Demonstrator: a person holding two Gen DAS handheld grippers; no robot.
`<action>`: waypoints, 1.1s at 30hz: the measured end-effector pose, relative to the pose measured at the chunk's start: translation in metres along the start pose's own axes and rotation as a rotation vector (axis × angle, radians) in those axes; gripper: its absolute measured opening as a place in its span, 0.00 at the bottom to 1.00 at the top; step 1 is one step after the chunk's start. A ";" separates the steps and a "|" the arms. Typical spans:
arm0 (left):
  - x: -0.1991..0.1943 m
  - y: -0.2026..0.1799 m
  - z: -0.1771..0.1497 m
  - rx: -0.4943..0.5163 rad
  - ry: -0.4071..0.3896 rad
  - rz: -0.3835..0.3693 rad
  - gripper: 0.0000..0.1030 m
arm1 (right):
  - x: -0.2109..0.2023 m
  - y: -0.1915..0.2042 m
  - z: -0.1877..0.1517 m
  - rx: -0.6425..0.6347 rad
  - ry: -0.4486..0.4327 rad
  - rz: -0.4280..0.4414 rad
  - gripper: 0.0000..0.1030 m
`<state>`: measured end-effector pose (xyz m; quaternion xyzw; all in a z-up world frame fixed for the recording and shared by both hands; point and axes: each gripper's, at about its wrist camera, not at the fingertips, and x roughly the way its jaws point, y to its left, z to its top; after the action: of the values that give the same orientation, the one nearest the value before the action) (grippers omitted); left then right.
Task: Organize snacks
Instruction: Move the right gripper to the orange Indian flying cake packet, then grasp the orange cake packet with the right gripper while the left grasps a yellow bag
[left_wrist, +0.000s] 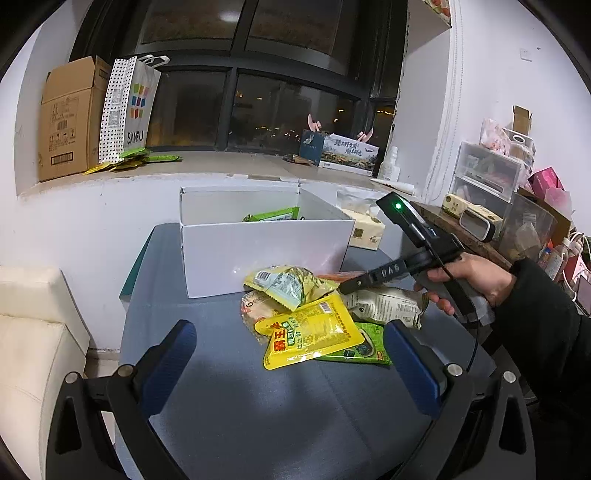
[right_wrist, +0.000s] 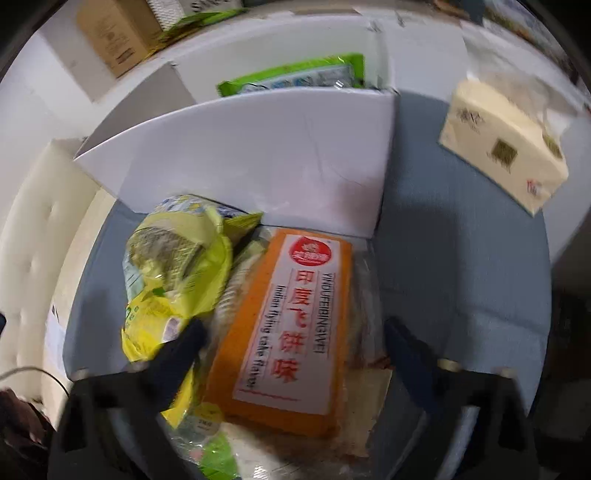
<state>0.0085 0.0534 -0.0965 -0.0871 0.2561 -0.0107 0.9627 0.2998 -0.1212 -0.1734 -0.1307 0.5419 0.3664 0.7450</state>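
Note:
A pile of snack packets lies on the grey table (left_wrist: 258, 413) in front of a white open box (left_wrist: 258, 251) that holds a green packet (left_wrist: 275, 215). On top of the pile lies a flat yellow packet (left_wrist: 312, 334), with a crumpled yellow-green bag (left_wrist: 295, 282) behind it. My left gripper (left_wrist: 288, 354) is open just in front of the pile, empty. My right gripper (right_wrist: 295, 354) is open, its fingers on either side of an orange packet (right_wrist: 291, 328) beside the crumpled bag (right_wrist: 173, 266). It reaches into the pile from the right in the left wrist view (left_wrist: 369, 280).
A cream tissue pack (right_wrist: 506, 147) lies on the table right of the box. A cream sofa (left_wrist: 33, 332) stands at the left. The window sill behind holds a cardboard carton (left_wrist: 70, 118), a shopping bag (left_wrist: 129, 107) and loose green packets (left_wrist: 136, 157). Cluttered shelves (left_wrist: 491, 177) stand at the right.

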 end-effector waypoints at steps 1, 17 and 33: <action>0.000 -0.001 0.000 0.003 0.000 -0.001 1.00 | -0.003 0.005 -0.003 -0.019 -0.013 -0.011 0.78; 0.071 -0.017 0.022 0.004 0.115 -0.051 1.00 | -0.100 0.012 -0.085 -0.007 -0.314 0.043 0.67; 0.245 0.036 0.044 -0.391 0.424 -0.008 0.80 | -0.154 0.022 -0.151 0.091 -0.547 0.128 0.67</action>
<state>0.2423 0.0804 -0.1856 -0.2678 0.4487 0.0173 0.8525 0.1549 -0.2577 -0.0870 0.0414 0.3437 0.4096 0.8440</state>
